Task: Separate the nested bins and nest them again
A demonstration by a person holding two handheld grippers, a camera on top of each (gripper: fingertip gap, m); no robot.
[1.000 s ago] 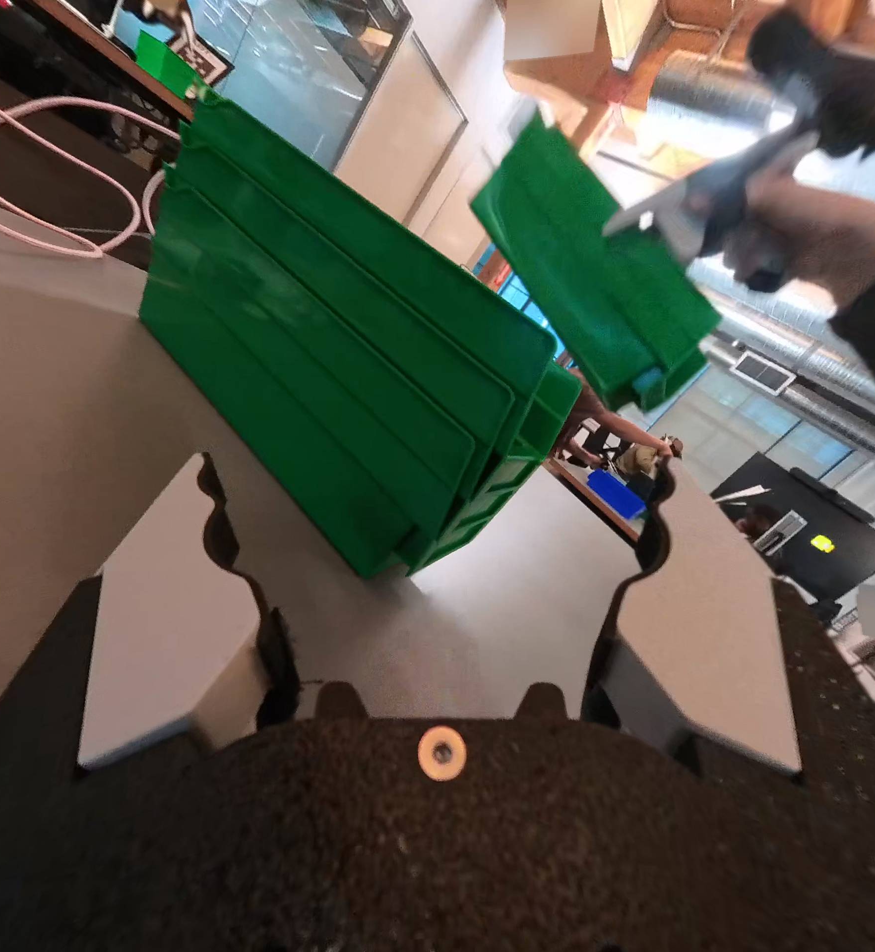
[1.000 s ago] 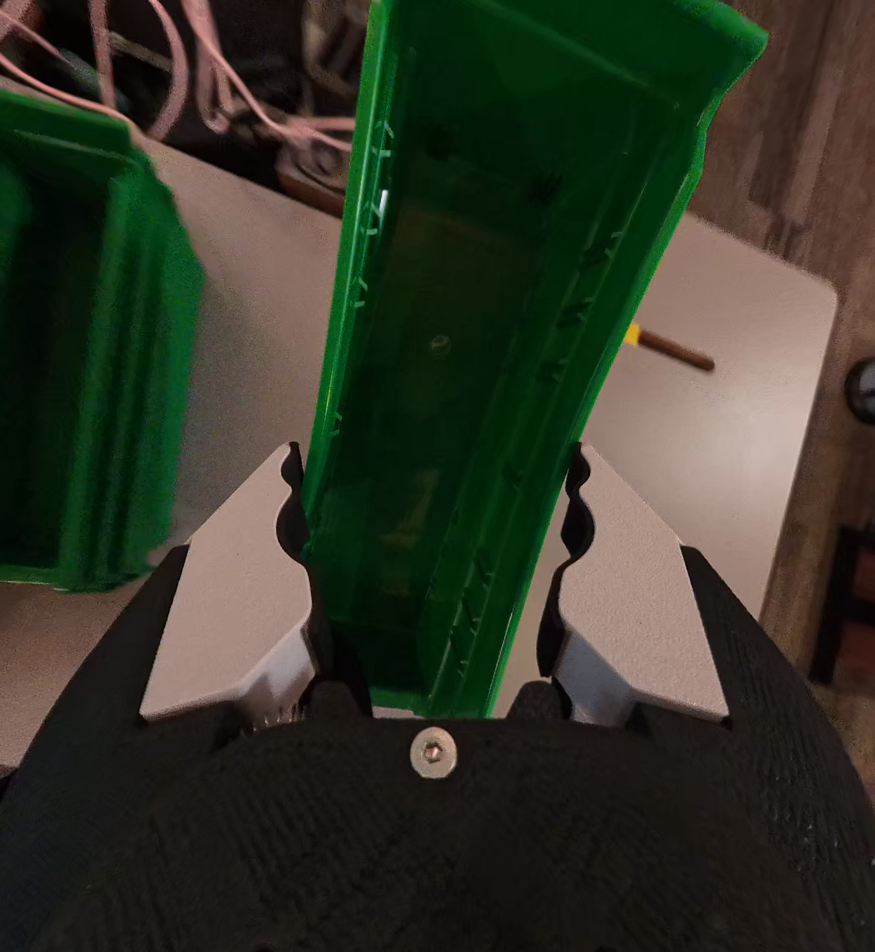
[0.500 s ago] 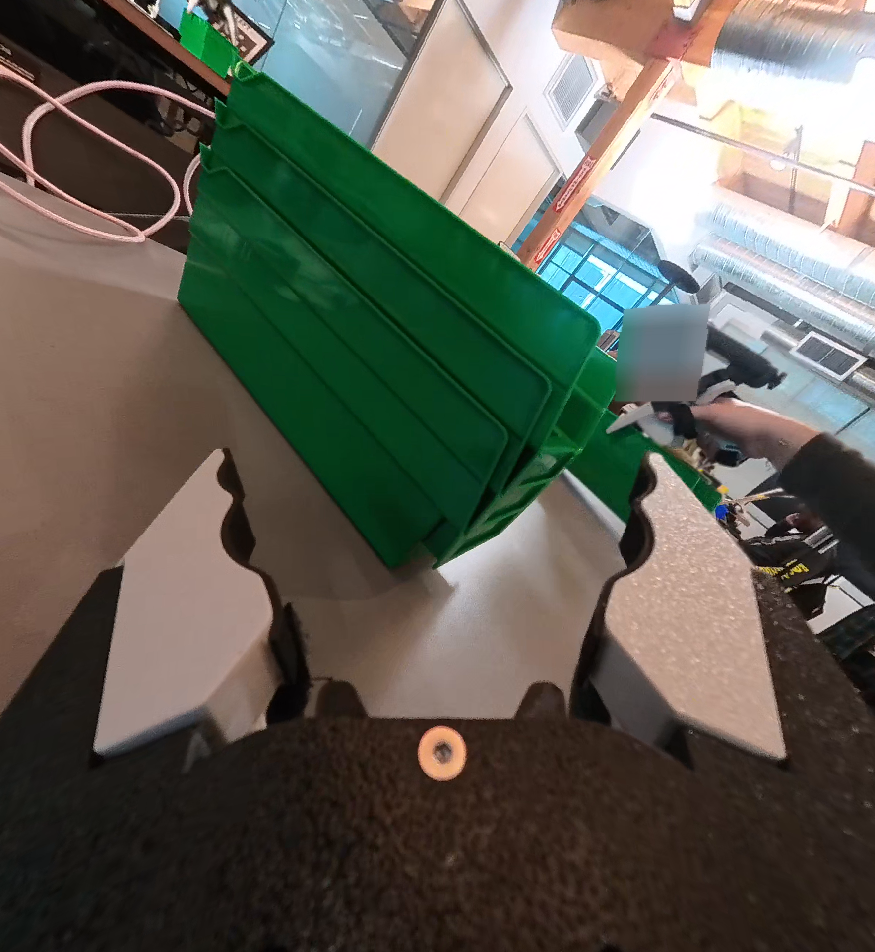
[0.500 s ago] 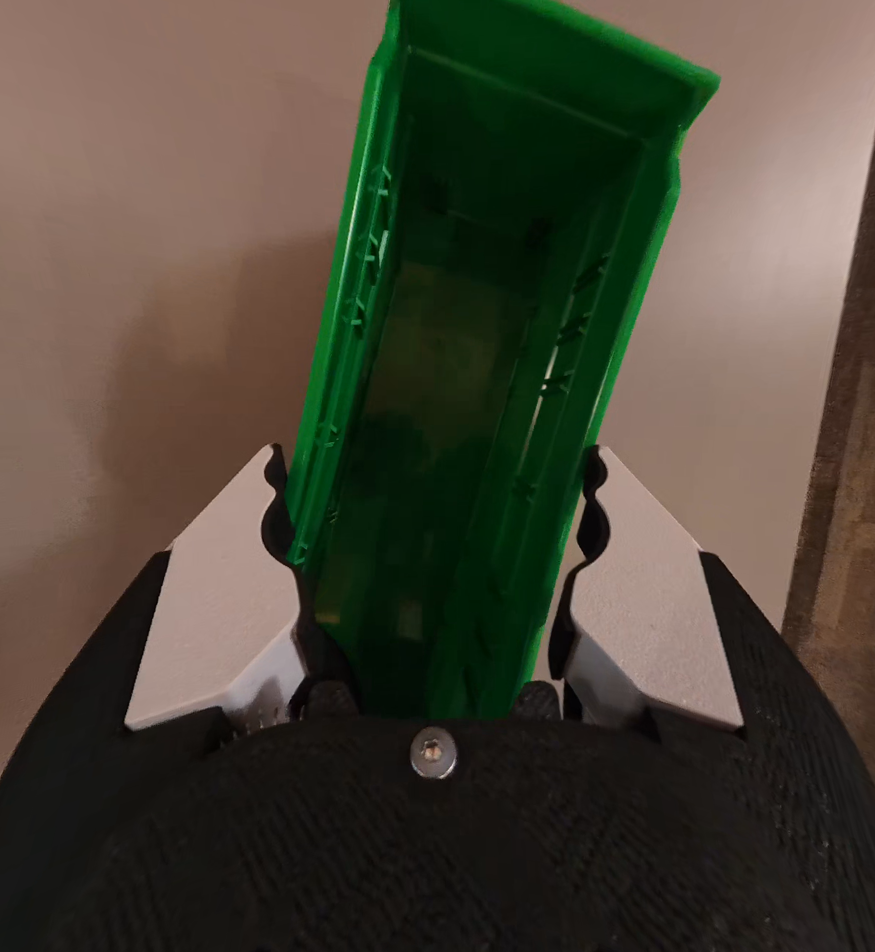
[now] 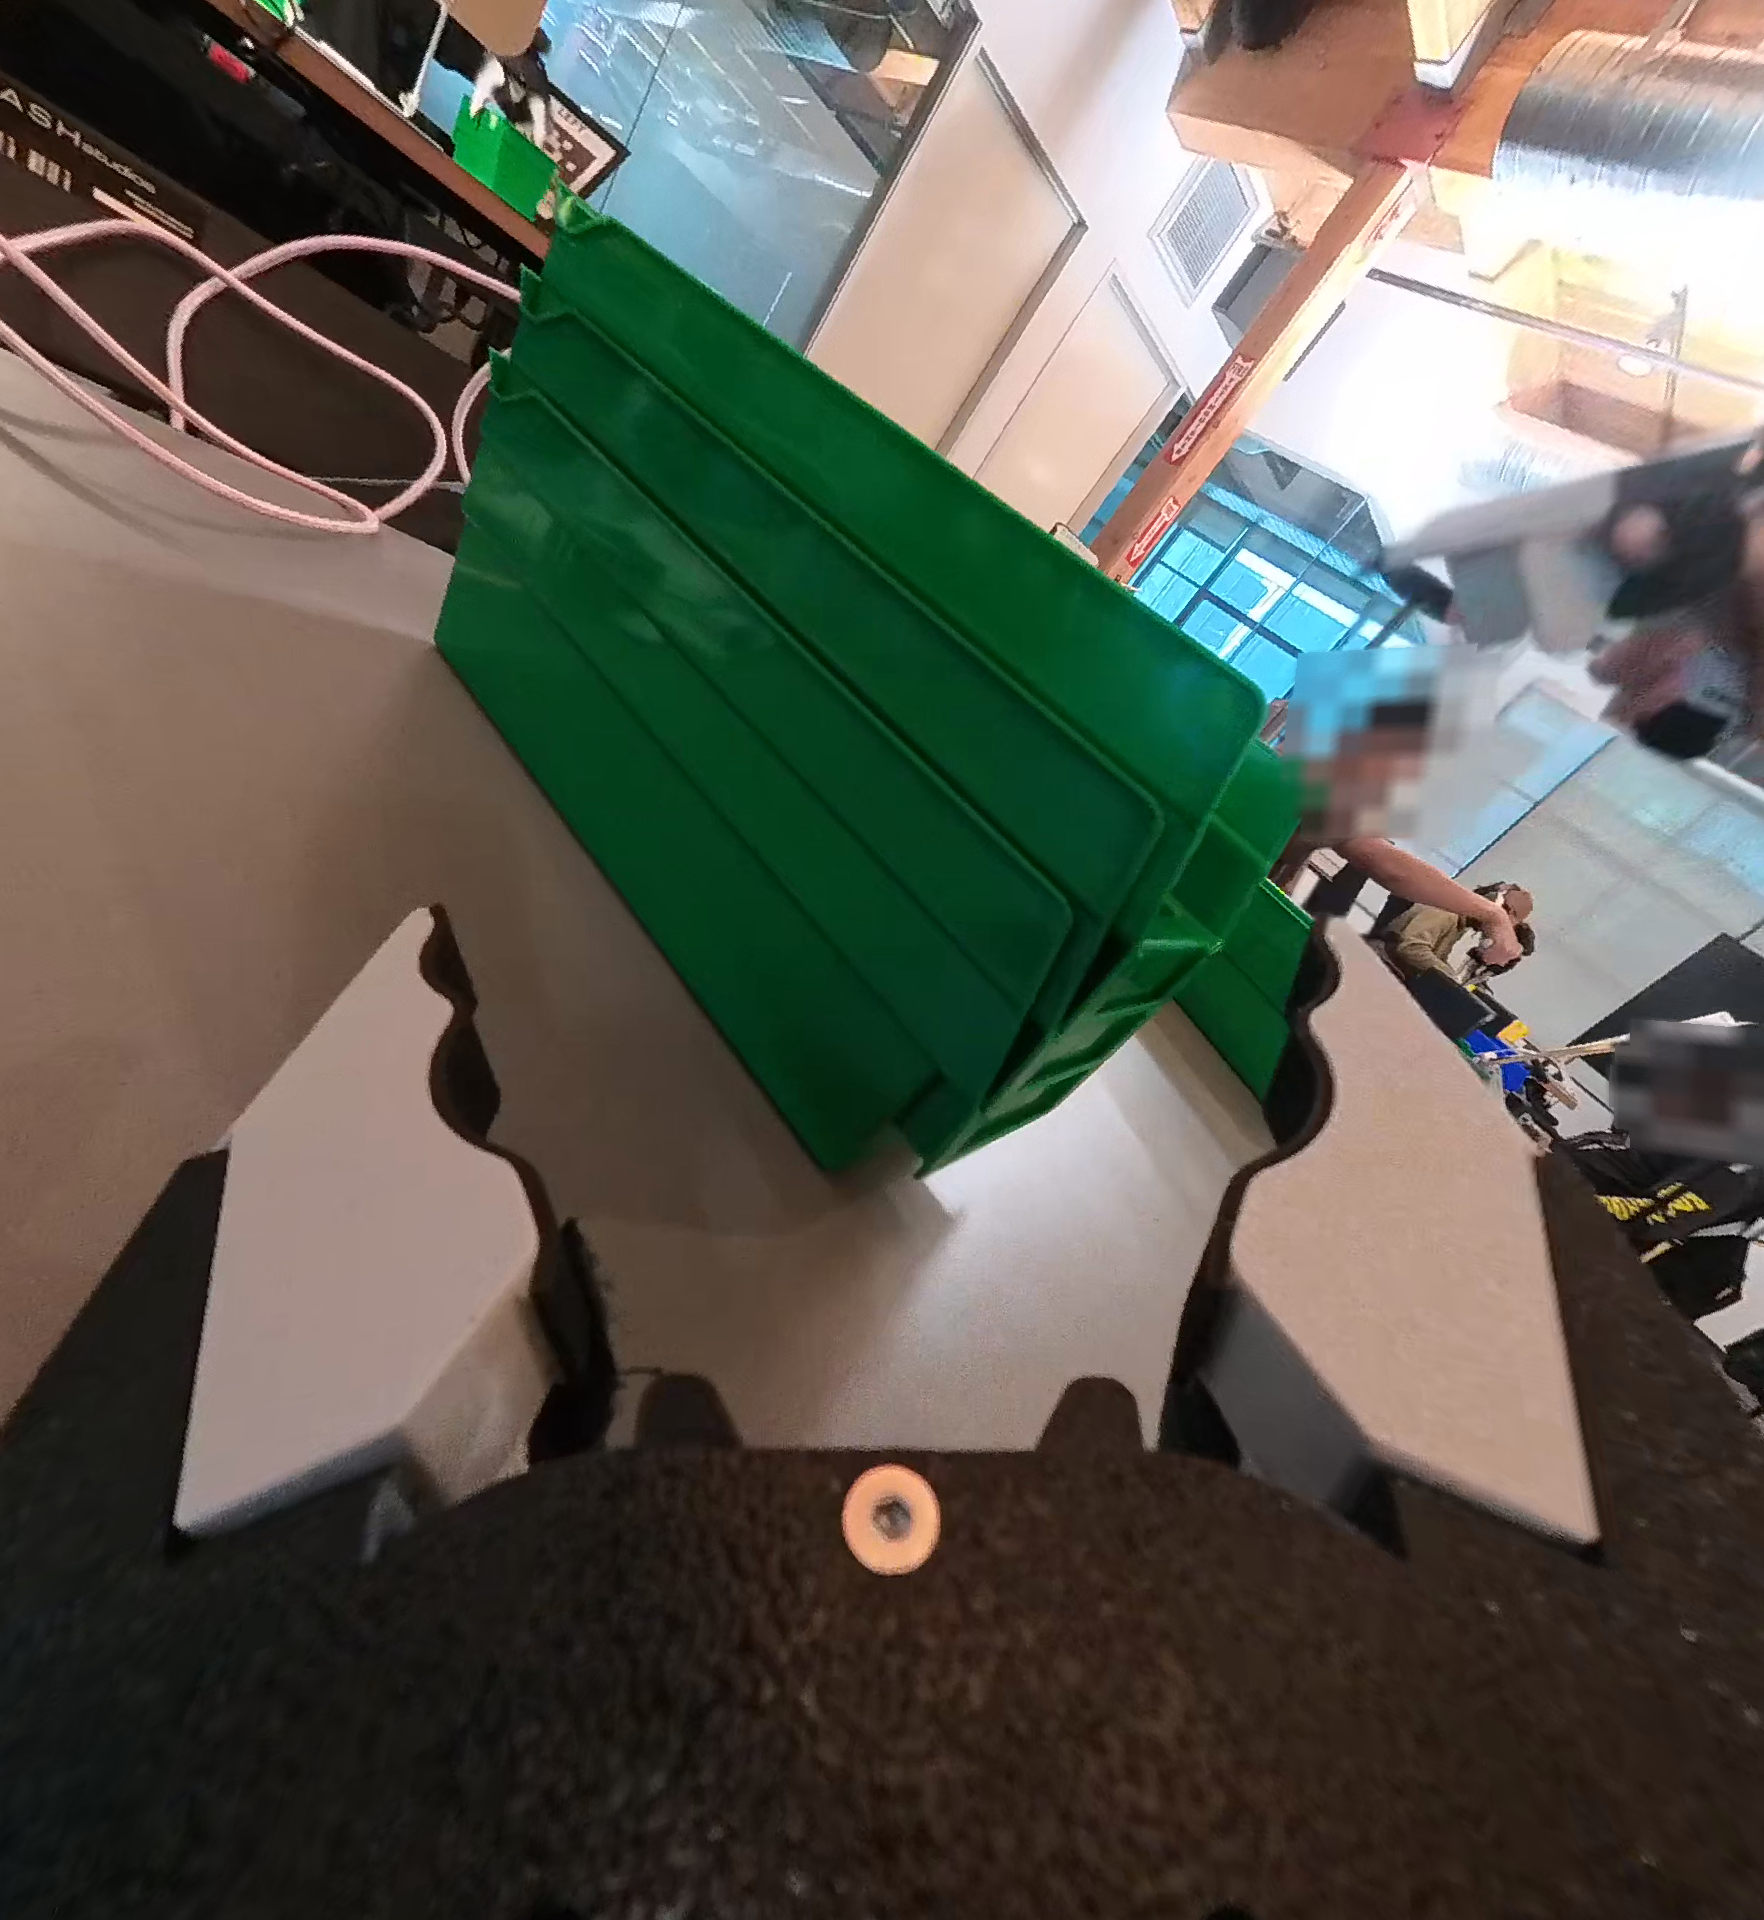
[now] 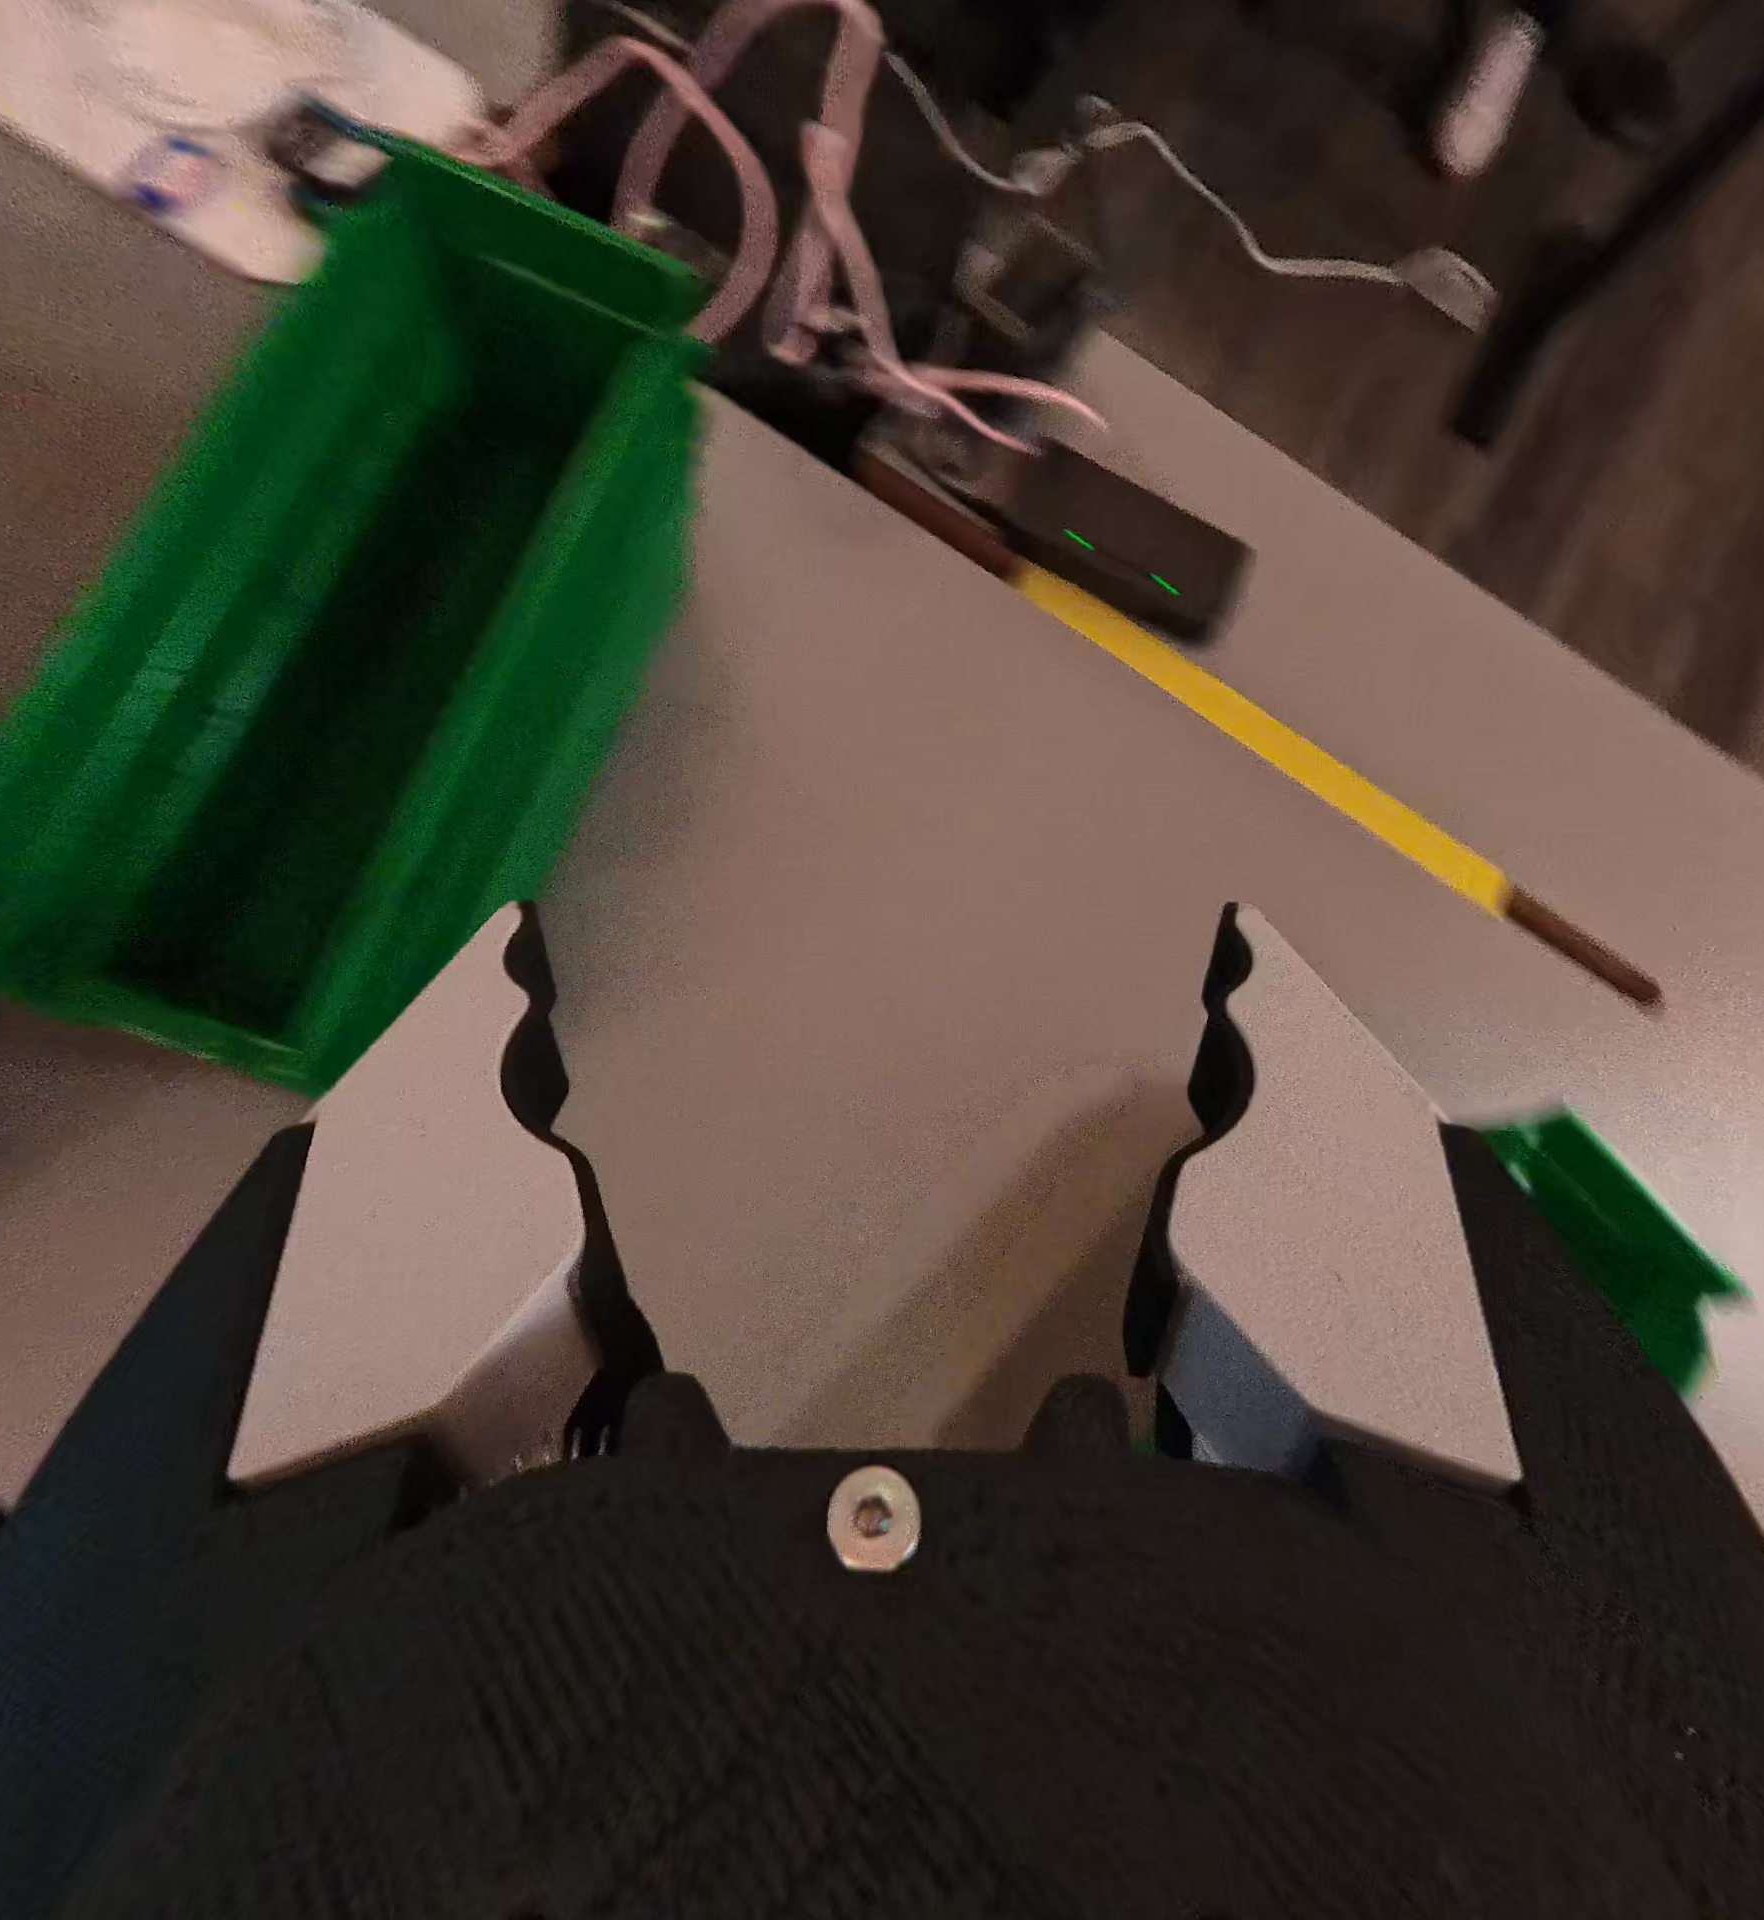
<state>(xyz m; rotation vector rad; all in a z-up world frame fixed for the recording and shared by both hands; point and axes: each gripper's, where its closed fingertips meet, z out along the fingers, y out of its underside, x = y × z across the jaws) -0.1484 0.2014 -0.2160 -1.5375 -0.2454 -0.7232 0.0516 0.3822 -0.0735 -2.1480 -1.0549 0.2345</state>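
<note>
Green nested bins [image 5: 805, 727] ahead of left gripper [image 5: 878, 1029], jaws apart, empty

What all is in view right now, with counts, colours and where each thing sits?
Nested bins: one stack of several, green, on the table, left of the right tongs.
Single bin: one, green, on the table by the right tongs' right finger.
Table: one, grey.
Cables: a few, pink, at the table's far edge.
Stick: one, yellow and brown, on the table edge.
Small box: one, black, beside the stick.
People: some, in the background.
Left tongs: open, empty.
Right tongs: open, empty.
</note>
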